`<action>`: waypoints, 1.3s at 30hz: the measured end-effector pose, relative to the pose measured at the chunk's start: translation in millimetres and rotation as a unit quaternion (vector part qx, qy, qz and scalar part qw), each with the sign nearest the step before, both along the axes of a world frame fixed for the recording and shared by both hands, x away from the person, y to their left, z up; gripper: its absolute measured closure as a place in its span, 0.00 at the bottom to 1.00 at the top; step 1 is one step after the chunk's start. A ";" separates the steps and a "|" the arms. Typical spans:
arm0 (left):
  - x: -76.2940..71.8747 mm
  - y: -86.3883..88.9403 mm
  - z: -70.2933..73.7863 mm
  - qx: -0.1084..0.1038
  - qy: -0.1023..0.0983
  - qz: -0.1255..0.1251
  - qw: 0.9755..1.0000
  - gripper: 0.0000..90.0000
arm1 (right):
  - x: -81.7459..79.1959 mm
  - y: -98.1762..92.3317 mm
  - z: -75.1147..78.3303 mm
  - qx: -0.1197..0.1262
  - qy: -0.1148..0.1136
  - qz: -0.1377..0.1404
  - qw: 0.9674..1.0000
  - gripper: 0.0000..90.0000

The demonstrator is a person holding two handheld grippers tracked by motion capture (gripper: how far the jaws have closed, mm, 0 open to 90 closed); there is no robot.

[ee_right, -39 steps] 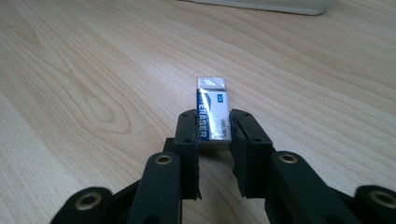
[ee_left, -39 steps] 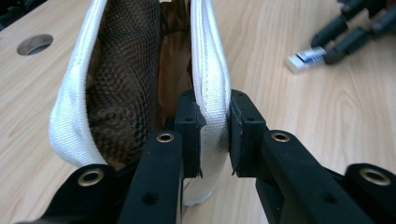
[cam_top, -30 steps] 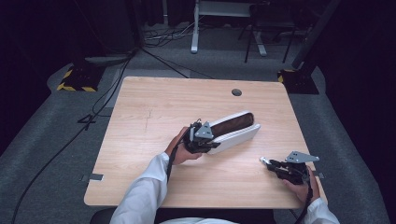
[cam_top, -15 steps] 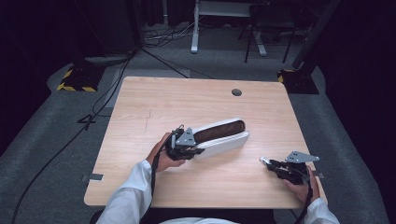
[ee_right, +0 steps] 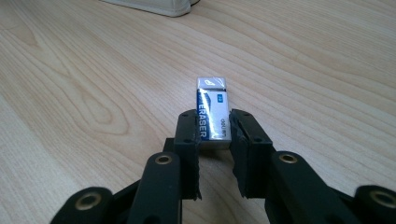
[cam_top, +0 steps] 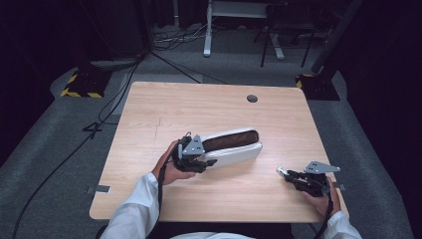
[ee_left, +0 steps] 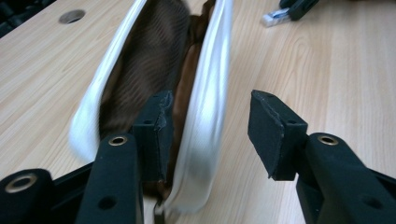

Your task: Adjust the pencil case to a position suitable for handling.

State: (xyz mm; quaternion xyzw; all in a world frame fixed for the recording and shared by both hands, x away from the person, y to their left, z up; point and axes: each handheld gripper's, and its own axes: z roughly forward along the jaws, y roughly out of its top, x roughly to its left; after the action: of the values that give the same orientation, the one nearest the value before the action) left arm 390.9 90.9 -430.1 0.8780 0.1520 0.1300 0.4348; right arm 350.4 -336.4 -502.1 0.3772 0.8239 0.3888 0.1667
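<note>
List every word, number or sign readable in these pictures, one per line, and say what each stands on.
"ERASER": white letters along the blue sleeve of the eraser clamped in the right gripper.
Small print beside it on the sleeve, and a small mark on the sleeve's silver end: too small to read.
Pencil case at the left gripper, one jaw inside its opening: no text visible.
Table: no text.

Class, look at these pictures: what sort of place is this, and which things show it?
Probably a recording lab or studio, not a home: a bare wooden table stands on grey carpet amid dark surroundings, cables trail across the floor, and stand bases with yellow-black hazard tape sit nearby.
</note>
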 end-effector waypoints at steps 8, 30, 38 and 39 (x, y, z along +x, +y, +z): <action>6.5 -14.7 -0.7 0.010 0.012 -0.047 0.999 0.85 | 0.1 -0.5 -0.1 0.002 0.001 0.001 1.000 0.82; -23.6 44.8 2.0 0.023 -0.004 0.012 1.000 0.55 | 0.2 -0.3 -0.1 0.001 0.000 0.001 1.000 0.82; -38.9 79.5 -2.7 0.009 -0.006 0.099 0.995 0.34 | 0.1 -0.8 0.1 0.003 0.002 0.002 1.000 0.82; -40.5 83.2 -5.6 0.014 -0.003 0.109 0.994 0.31 | 0.0 -0.7 0.1 0.003 0.002 0.002 1.000 0.82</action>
State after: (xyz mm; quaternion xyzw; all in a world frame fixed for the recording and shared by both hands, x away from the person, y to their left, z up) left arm 350.4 174.1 -435.7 0.8618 0.2436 0.1815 0.4061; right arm 350.5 -337.1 -502.0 0.3766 0.8240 0.3905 0.1633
